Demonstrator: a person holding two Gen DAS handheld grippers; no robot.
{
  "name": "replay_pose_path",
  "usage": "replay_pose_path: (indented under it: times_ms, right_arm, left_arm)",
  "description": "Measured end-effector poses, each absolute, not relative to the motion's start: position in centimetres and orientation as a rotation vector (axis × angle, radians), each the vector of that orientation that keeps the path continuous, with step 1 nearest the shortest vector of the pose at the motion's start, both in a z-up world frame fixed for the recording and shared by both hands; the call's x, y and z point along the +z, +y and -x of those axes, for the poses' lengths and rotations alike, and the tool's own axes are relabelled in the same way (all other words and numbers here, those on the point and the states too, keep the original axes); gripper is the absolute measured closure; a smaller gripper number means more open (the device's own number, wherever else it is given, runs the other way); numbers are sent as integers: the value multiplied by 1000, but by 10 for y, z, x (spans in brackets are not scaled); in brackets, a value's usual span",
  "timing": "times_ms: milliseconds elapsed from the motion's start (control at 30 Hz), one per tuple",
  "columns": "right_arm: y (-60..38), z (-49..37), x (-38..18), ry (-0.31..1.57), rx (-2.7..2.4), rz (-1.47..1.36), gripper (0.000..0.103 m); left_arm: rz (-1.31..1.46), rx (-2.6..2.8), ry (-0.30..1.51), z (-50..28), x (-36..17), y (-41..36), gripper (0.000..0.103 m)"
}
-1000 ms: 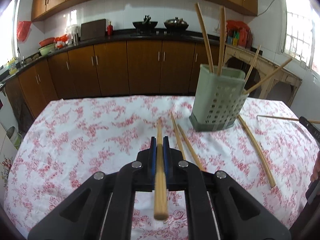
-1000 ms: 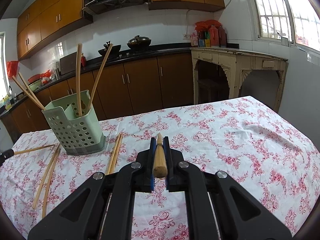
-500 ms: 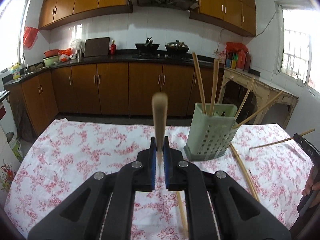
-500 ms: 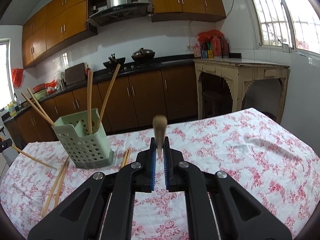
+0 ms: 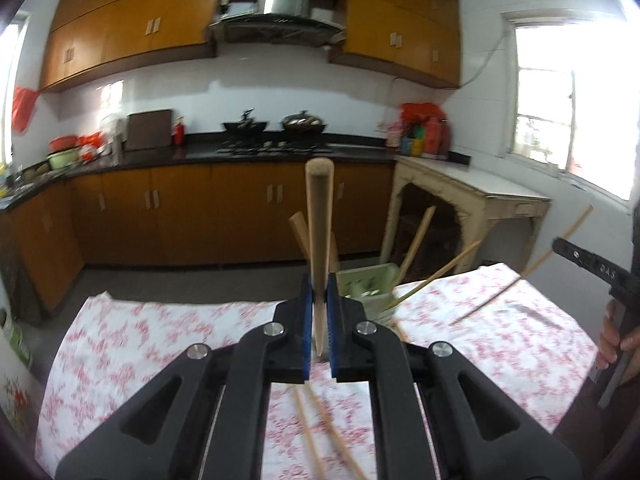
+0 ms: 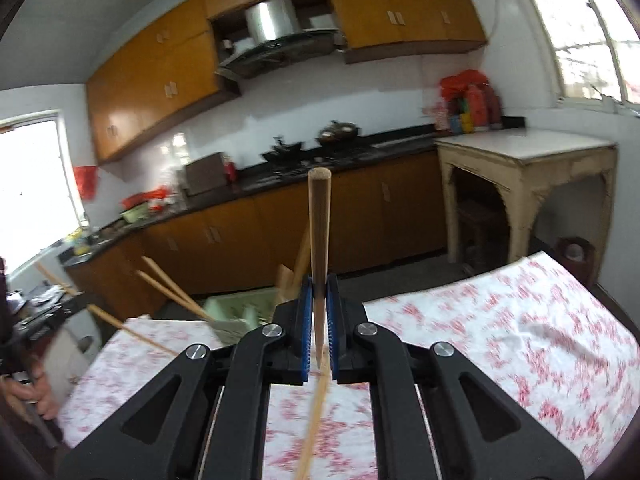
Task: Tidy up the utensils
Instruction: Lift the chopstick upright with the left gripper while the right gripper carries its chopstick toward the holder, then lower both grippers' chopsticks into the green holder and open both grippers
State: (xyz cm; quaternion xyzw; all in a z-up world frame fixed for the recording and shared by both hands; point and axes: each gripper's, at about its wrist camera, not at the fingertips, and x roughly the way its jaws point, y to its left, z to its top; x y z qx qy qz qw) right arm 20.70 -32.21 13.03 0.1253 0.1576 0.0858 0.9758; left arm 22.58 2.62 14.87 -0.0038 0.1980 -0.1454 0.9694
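My left gripper [image 5: 319, 312] is shut on a wooden chopstick [image 5: 319, 216] that stands upright, thick end up. The pale green perforated holder [image 5: 366, 284] with several chopsticks leaning in it sits just behind and right of it. My right gripper [image 6: 319, 316] is shut on another upright chopstick [image 6: 319, 232]; the holder [image 6: 236, 312] lies behind and left of it. The right gripper [image 5: 592, 266] with its chopstick also shows at the right edge of the left wrist view. Loose chopsticks [image 5: 320, 436] lie on the floral tablecloth.
The table carries a white cloth with red flowers [image 6: 500, 340]. A loose chopstick [image 6: 316, 420] lies under the right gripper. Behind the table's far edge are brown kitchen cabinets [image 5: 180, 216] and a cream side table [image 6: 528, 184].
Both grippers have lifted and tilted up, turning their chopsticks from lying level to standing upright. Both have moved closer to the holder, which now sits low behind the fingers.
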Motion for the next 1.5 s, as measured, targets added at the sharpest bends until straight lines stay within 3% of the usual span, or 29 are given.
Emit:
replay_pose_path:
  times_ms: [333, 667, 1067, 1133, 1167, 1233, 1267, 1500]
  right_arm:
    - [-279, -225, 190, 211, 285, -175, 96]
    - [-226, -329, 148, 424, 263, -120, 96]
    - [-219, -364, 121, 575, 267, -154, 95]
    - [-221, -365, 121, 582, 256, -162, 94]
    - [-222, -363, 121, 577, 252, -163, 92]
    - [-225, -358, 125, 554, 239, -163, 66]
    - [-227, -353, 128, 532, 223, -164, 61]
    - [-240, -323, 150, 432, 189, -155, 60]
  left_arm:
    - [-18, -324, 318, -252, 200, -23, 96]
    - [-58, -288, 487, -333, 170, -55, 96]
    - [-53, -265, 552, -368, 145, -60, 95]
    - [-31, -261, 557, -371, 143, -56, 90]
    - [-22, -260, 557, -371, 143, -54, 87]
    - [-19, -252, 541, -367, 145, -52, 78]
    - [-22, -243, 532, -365, 147, -51, 76]
    - [14, -220, 478, -342, 164, -34, 71]
